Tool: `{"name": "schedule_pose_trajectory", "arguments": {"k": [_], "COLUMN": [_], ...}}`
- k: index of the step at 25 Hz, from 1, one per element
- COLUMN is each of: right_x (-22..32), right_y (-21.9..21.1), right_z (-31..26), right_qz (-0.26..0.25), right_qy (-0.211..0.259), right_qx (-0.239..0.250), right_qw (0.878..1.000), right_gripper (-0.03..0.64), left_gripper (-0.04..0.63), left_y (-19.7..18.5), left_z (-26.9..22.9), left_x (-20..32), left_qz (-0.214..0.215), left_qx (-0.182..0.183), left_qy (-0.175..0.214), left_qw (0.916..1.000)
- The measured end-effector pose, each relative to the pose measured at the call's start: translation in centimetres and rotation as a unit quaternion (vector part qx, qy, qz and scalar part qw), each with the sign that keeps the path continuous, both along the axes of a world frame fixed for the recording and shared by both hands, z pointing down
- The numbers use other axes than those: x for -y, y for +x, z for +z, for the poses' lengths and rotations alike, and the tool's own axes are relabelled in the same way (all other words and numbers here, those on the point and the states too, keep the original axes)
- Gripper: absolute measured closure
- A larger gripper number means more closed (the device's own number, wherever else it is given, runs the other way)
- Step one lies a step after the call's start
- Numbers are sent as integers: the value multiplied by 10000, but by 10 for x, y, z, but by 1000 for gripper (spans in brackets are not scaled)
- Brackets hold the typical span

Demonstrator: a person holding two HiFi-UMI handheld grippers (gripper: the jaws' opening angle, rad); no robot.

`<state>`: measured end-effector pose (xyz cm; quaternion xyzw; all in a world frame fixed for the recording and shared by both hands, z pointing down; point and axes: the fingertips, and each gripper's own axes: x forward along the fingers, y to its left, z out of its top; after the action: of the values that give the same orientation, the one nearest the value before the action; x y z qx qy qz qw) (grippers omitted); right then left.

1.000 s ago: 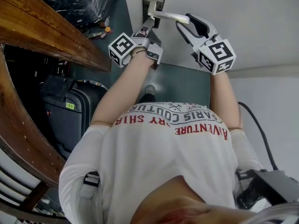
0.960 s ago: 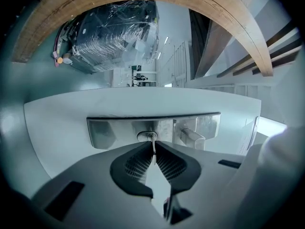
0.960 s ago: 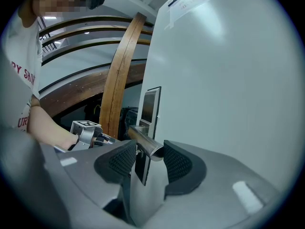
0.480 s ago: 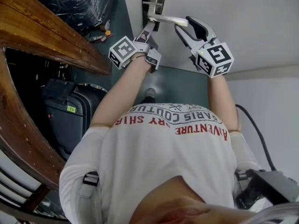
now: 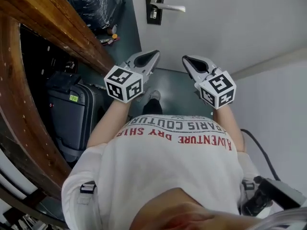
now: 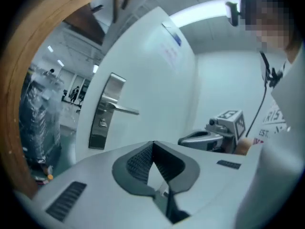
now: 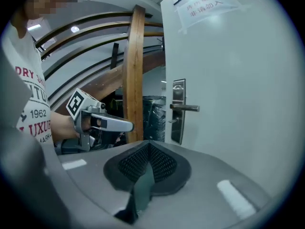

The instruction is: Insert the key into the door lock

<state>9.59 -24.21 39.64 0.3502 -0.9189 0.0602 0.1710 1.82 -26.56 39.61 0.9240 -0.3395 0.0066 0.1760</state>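
Note:
The white door carries a metal lock plate [image 5: 155,4] with a lever handle [image 5: 170,6]. A small metal piece, seemingly the key [image 7: 175,119], juts from the plate below the handle. Both grippers hang well short of the door, side by side in front of the person's chest. My left gripper [image 5: 152,55] is shut, with nothing between its ribbed pads [image 6: 138,159]. My right gripper [image 5: 186,60] is also shut and empty. Each shows in the other's view: the right gripper [image 6: 188,140] at the left gripper view's right, the left gripper [image 7: 129,126] at the right gripper view's left.
A curved wooden rail [image 5: 43,28] runs along the left, with a black suitcase [image 5: 72,114] below it. A plastic-wrapped bundle [image 5: 93,1] lies by the door's left side. A paper notice [image 7: 200,6] is taped high on the door. A black cable [image 5: 259,150] trails at the right.
Both grippers have drawn back from the door handle toward the person. The right jaws, open around the handle before, are now shut. The left gripper has rolled and left the lock.

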Motion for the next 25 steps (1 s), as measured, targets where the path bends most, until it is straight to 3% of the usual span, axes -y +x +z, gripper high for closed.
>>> {"name": "schedule_pose_trajectory", "arguments": {"k": [3, 9, 17, 25], "right_x": [-68, -175, -304, -492], "right_y": [-12, -42, -60, -125], "right_z": [4, 14, 8, 7], "right_qz": [-277, -755, -597, -461], "right_qy": [-165, -467, -408, -432], "right_qx": [245, 315, 282, 268], "right_qw": [9992, 9955, 9970, 9976], "right_gripper": [615, 615, 615, 615], "left_gripper": [594, 594, 594, 594], "left_y": [12, -2, -22, -77], "left_z": [-2, -3, -2, -4], "left_x": [-84, -203, -323, -509], "left_qz": [355, 334, 496, 862], "left_qx": [522, 1087, 1076, 1143], "left_qy": [136, 101, 26, 69], "left_qw": [9979, 9935, 9930, 9897]}}
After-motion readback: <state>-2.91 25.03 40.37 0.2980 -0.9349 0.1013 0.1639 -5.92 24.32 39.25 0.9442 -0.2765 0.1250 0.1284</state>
